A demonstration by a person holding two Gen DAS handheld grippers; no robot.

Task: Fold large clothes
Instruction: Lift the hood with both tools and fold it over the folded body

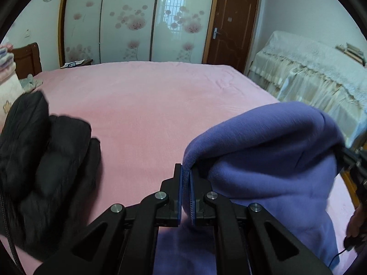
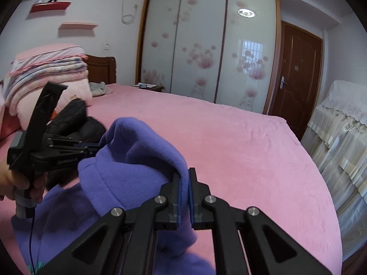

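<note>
A: Where does the purple garment (image 1: 270,160) sit?

B: It hangs lifted above the near edge of the pink bed (image 1: 142,105), strung between both tools. The left gripper (image 1: 186,190) is clenched on a hem-like edge of the fabric; the right gripper (image 2: 183,197) is clamped on another fold of it, and the rest droops toward the bed.

A: And the risk from here?

B: Each pinch looks thin — only an edge sits between the pads — so a sharp pull apart could let the fleece slide out of one gripper. The cloth is also bunched rather than spread, so a fold laid now would likely come out crooked.

A: Anything near it?

B: A black padded jacket (image 1: 45,160) lies on the bed, left of the purple garment — a wide swing could drag across it.
</note>
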